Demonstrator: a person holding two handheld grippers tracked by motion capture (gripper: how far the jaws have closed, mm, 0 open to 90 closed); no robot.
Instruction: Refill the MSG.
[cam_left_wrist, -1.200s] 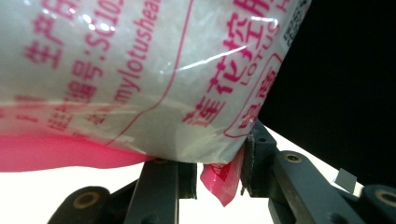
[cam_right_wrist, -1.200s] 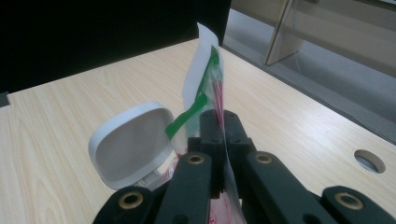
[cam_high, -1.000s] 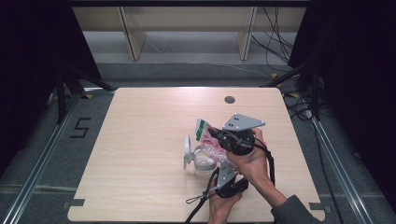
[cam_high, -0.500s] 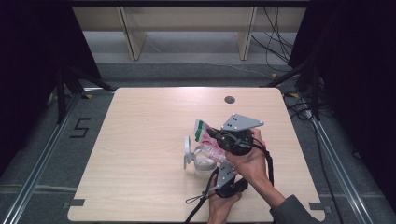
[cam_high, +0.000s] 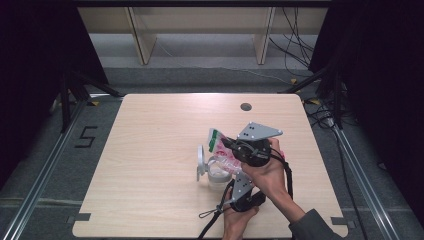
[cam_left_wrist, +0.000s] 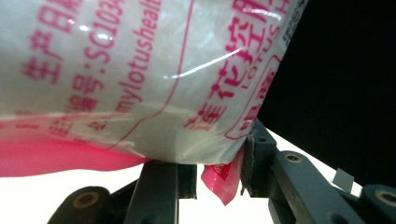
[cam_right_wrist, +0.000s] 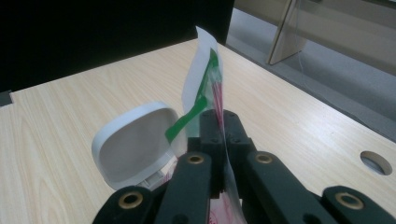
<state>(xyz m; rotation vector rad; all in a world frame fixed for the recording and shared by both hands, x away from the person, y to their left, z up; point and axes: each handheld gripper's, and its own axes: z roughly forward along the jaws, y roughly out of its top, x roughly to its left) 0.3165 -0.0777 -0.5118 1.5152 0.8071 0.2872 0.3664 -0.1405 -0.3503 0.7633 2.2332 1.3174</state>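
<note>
Surface: light wood table (cam_high: 150, 175) with a round hole (cam_high: 245, 106) near its far edge, grey floor and dark curtains around it.
Bag: clear plastic bag (cam_high: 226, 152) with pink print and a green-and-white top edge, held up over the right half of the table, between the 2 grippers.
Bag detail: left gripper view has the pink lettering and white contents up close (cam_left_wrist: 140, 84); right gripper view has the green strip standing upright (cam_right_wrist: 203, 88).
Container: clear tub (cam_high: 217, 172) on the table just under the bag, its white hinged lid (cam_high: 201, 161) flipped open to the left.
Lid close-up: white lid (cam_right_wrist: 133, 144) stands tilted, just left of the bag's top.
Right gripper: (cam_high: 231, 145) jaws pressed together on the bag's top edge, pinching it (cam_right_wrist: 219, 123).
Left gripper: (cam_high: 239, 181) below the right one, near the table's near edge; jaws part closed, pads against the bag's lower pink corner (cam_left_wrist: 219, 179).
Hands: right hand (cam_high: 265, 167) wraps the upper gripper; left hand (cam_high: 237, 220) comes in at the bottom edge.
</note>
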